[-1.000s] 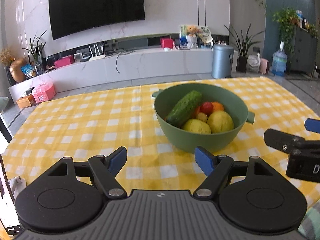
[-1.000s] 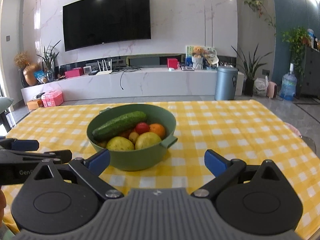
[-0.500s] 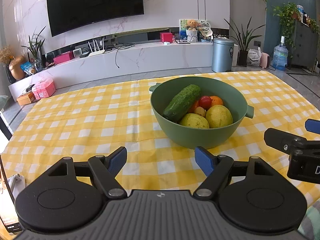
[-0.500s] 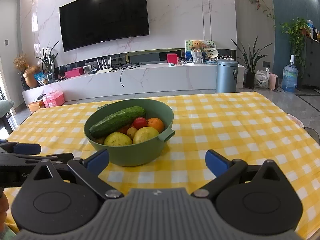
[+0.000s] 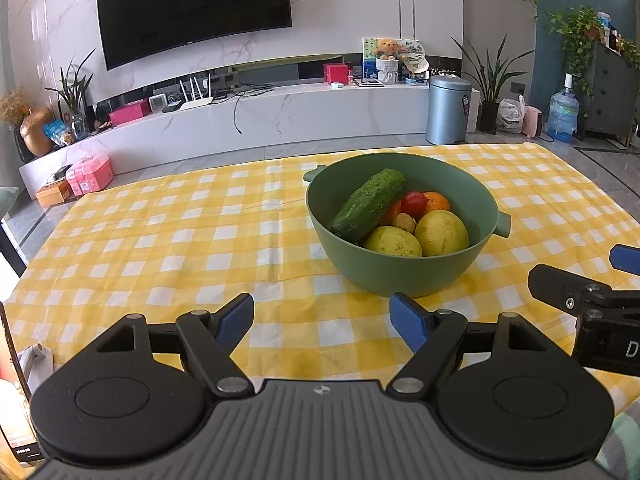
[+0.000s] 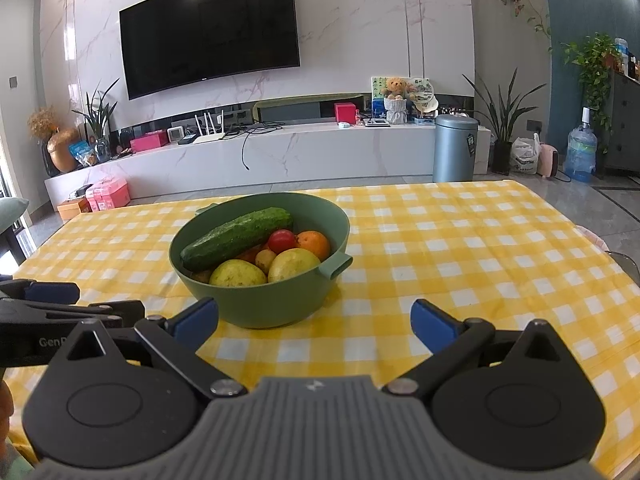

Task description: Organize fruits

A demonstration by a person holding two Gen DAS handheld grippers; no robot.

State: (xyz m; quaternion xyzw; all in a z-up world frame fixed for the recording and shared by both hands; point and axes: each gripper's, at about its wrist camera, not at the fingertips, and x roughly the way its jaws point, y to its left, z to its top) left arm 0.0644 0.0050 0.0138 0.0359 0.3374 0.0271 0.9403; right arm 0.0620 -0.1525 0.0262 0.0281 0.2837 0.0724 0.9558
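A green two-handled bowl [image 5: 404,280] [image 6: 256,304] stands on the yellow checked tablecloth [image 5: 180,248]. In it lie a cucumber [image 5: 370,204] [image 6: 236,236], two yellow-green fruits [image 5: 441,233] [image 6: 238,274], a red tomato [image 5: 414,201] [image 6: 281,240], an orange [image 5: 438,201] [image 6: 314,243] and smaller fruit underneath. My left gripper [image 5: 322,320] is open and empty, near the bowl's front left. My right gripper [image 6: 314,320] is open and empty, in front of the bowl to its right. Each gripper shows at the edge of the other's view.
The tablecloth [image 6: 460,264] spreads wide to the left and right of the bowl. Beyond the table's far edge are a white TV bench [image 5: 280,120], a grey bin [image 5: 448,108] and plants. A chair edge [image 6: 624,260] shows at the right.
Both grippers have risen and tilted down slightly, so the bowl sits lower in each view. The jaws stay open. The bowl and fruit have not moved.
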